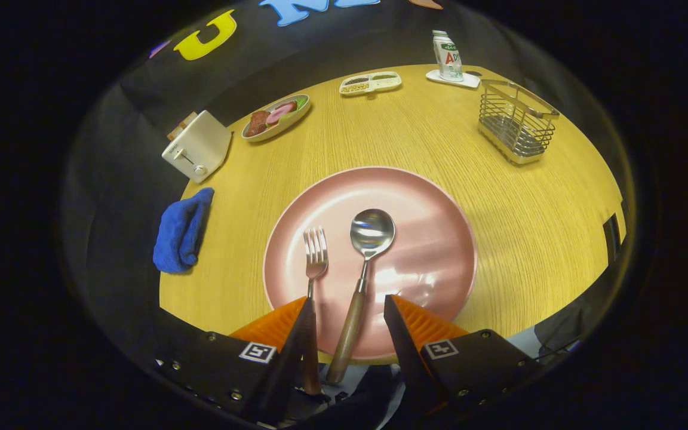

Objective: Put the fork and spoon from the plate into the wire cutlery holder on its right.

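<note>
A pink plate (433, 239) lies on the wooden table just ahead of my fingers. On it rest a fork (315, 260) and a spoon (369, 236), both with wooden handles pointing back toward me. My gripper (349, 306) is open above the near rim of the plate. The spoon's handle runs between the two fingers without touching them, and the fork's handle passes behind the left finger (296, 334). The wire cutlery holder (517, 122) stands upright beyond the plate to its right, with nothing inside.
A blue cloth (181, 232) lies left of the plate at the table edge. Farther back sit a white toaster (196, 146), an oval dish of food (276, 116), a divided snack tray (370, 83) and a drink carton on a coaster (448, 57).
</note>
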`<state>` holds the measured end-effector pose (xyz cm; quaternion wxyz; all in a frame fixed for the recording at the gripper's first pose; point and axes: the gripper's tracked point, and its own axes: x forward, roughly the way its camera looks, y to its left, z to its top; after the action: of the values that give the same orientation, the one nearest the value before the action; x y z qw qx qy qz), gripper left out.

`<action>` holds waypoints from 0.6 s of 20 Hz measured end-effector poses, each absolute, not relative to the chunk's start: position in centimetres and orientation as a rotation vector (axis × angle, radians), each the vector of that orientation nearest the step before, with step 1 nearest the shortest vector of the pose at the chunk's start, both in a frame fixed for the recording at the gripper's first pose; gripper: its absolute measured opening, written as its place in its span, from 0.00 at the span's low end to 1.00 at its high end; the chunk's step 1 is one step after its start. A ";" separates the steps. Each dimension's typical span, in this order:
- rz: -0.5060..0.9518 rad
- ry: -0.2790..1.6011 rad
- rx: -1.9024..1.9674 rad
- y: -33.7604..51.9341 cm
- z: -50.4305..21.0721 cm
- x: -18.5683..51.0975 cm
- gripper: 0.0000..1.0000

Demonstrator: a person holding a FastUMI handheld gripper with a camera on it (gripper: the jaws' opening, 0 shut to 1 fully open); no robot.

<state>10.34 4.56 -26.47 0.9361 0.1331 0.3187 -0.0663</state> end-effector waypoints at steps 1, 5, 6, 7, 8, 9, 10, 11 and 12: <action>-0.155 0.654 0.266 4.3 -26.6 10.5 0.48; -0.163 0.718 0.280 3.9 -27.2 9.7 0.19; -0.146 0.717 0.298 4.5 -27.4 10.1 0.13; -0.140 0.732 0.297 4.4 -27.5 9.8 0.08; -0.139 0.722 0.301 4.4 -27.1 9.8 0.08; -0.128 0.725 0.310 4.6 -27.4 10.0 0.02; -0.120 0.720 0.325 4.7 -27.1 9.8 0.02; -0.122 0.718 0.330 4.7 -26.9 9.8 0.02; -0.121 0.711 0.332 4.5 -26.7 9.8 0.02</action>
<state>9.80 4.54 -26.70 0.9223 0.1616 0.3462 -0.0588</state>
